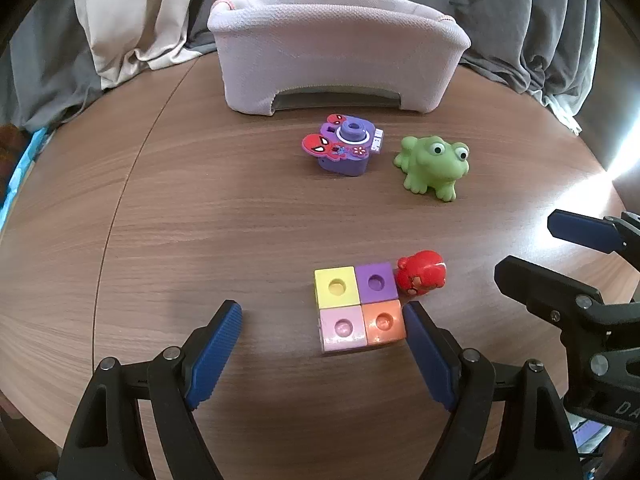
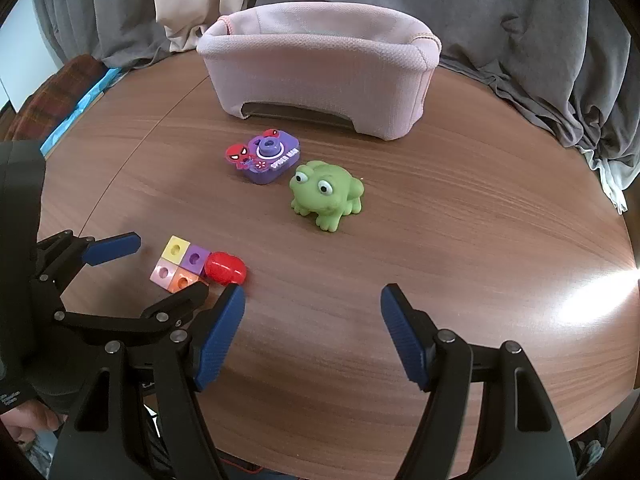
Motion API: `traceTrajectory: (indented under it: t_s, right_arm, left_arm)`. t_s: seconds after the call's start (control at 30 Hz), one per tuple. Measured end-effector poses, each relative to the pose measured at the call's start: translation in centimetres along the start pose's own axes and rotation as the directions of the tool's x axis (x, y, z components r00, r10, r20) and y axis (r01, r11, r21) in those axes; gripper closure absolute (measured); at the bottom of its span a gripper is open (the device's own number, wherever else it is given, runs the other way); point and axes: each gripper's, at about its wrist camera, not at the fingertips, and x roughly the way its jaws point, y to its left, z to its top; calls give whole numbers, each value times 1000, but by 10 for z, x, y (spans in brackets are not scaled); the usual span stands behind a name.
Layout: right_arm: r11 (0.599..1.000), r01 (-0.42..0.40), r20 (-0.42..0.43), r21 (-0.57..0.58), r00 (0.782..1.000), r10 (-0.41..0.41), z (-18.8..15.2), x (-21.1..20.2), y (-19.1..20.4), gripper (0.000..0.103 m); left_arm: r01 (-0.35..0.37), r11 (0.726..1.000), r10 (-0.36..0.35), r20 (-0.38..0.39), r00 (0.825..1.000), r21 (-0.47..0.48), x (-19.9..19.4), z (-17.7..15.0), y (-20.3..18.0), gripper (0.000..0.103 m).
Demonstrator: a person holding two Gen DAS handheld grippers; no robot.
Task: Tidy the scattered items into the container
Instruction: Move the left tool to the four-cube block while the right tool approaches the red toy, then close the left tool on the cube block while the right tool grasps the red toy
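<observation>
A pink fabric basket stands at the back of the round wooden table. In front of it lie a purple toy camera and a green rubber frog. Nearer sit a four-colour cube block and a small red figure touching it. My left gripper is open, low over the table, with the block just inside its right finger. My right gripper is open and empty, right of the block.
Grey and beige curtains hang behind the table. The table edge curves round at the right, with a bright glare patch there. A plaid cloth and blue item lie off the table's left side.
</observation>
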Motion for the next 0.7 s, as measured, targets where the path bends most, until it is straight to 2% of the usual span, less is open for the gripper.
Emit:
traceTrajectory:
  t_s: [0.07, 0.2, 0.4, 0.57, 0.7]
  right_arm:
    - [1000, 3, -1, 0, 1000, -3, 0, 1, 0, 35]
    - [1000, 5, -2, 4, 1000, -5, 0, 3, -1, 35]
    - [1000, 7, -2, 4, 1000, -7, 0, 4, 0, 35]
    - [1000, 5, -5, 2, 1000, -5, 0, 6, 1, 35]
    - [1000, 1, -7, -6, 1000, -1, 1, 9, 5, 35]
  left_arm:
    - [2, 1000, -2, 3, 1000, 1, 0, 0, 0, 27]
    - [7, 1000, -7, -1, 1000, 4, 2, 0, -1, 40]
    - [12, 1000, -12, -4, 1000, 12, 4, 0, -2, 46]
    - [9, 1000, -9, 3, 1000, 13, 2, 2, 0, 66]
    - [5, 1000, -5, 6, 1000, 8, 1, 1, 5, 66]
